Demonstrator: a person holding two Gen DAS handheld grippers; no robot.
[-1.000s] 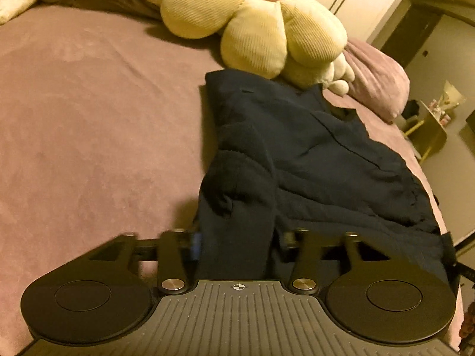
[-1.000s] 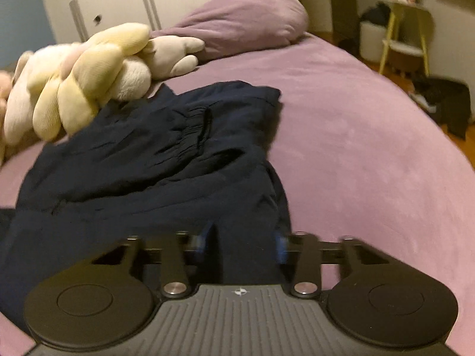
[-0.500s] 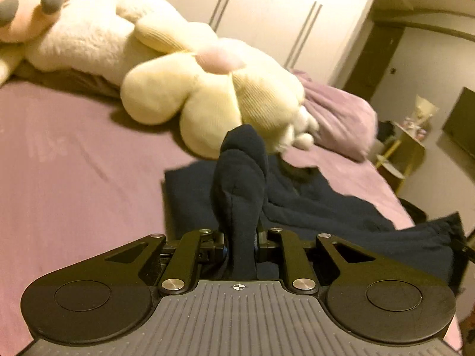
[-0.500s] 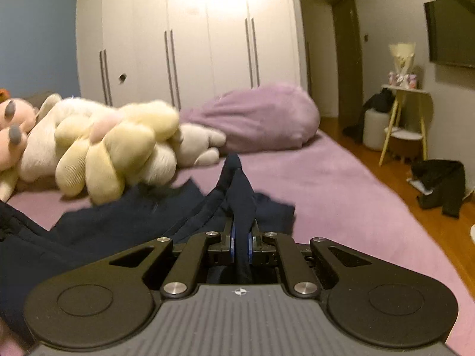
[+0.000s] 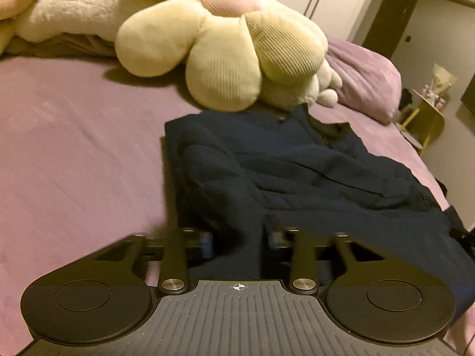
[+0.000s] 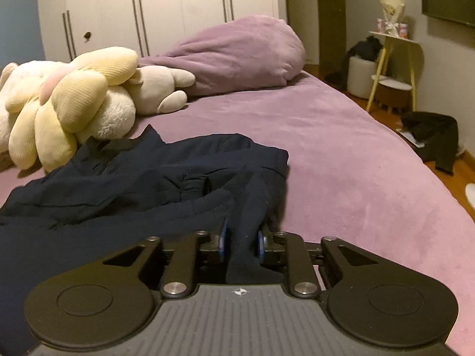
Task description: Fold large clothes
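A large dark navy garment lies rumpled on the purple bed, its far edge against the plush toys. It also shows in the right wrist view. My left gripper sits low over the garment's near left edge with its jaws apart and a fold of navy cloth lying loosely between them. My right gripper is at the garment's near right edge, jaws partly apart, with a ridge of cloth between the blue pads.
A yellow flower plush and cream plush toys lie at the head of the bed. A purple pillow sits behind. A yellow side table and dark clothes are on the floor to the right.
Half a second ago both grippers were shut on the cloth and held it lifted. Now both have come down to the bed and their jaws have opened, letting the cloth go slack.
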